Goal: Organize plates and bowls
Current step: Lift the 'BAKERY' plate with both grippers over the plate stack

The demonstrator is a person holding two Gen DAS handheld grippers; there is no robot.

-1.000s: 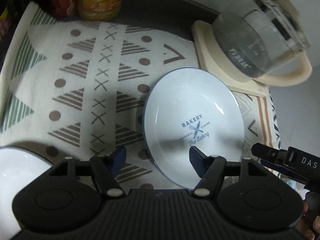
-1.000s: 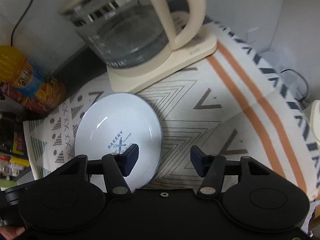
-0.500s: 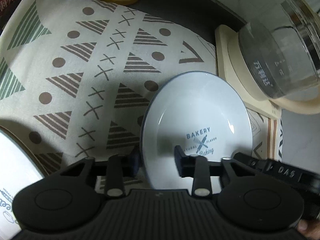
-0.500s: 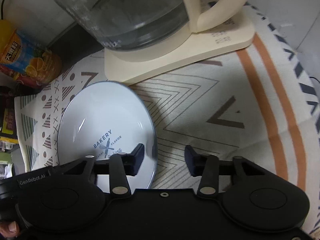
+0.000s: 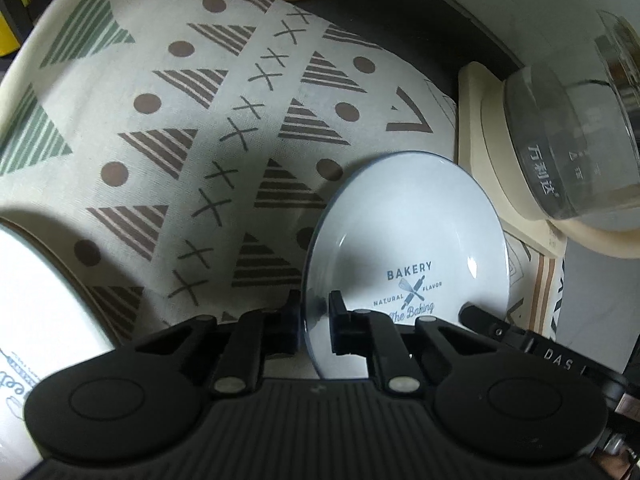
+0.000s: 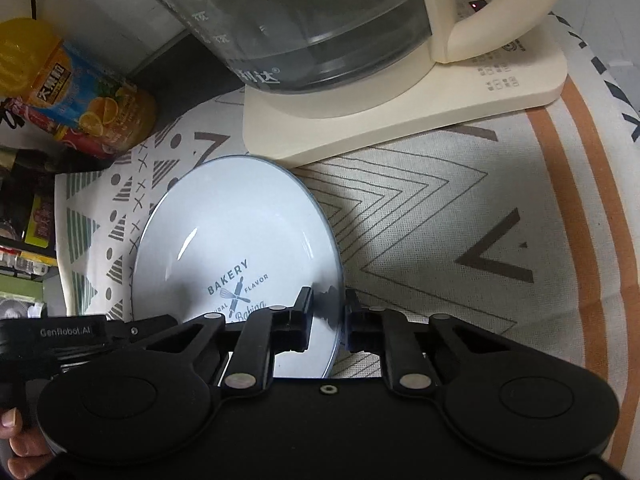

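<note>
We see both views dim, lit from above, with dark corners and strong fisheye bending at the edges. Soft shadows fall across the patterned cloth beside the plate. Thin white glare streaks curve across the plate's glossy face, and the glass kettle reflects faintly. The pictures stay fairly sharp in the centre; the edges smear slightly.

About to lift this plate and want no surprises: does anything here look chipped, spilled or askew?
Nothing stands out. The BAKERY plate looks whole and clean, gripped at opposite rims by the left gripper and right gripper.
</note>
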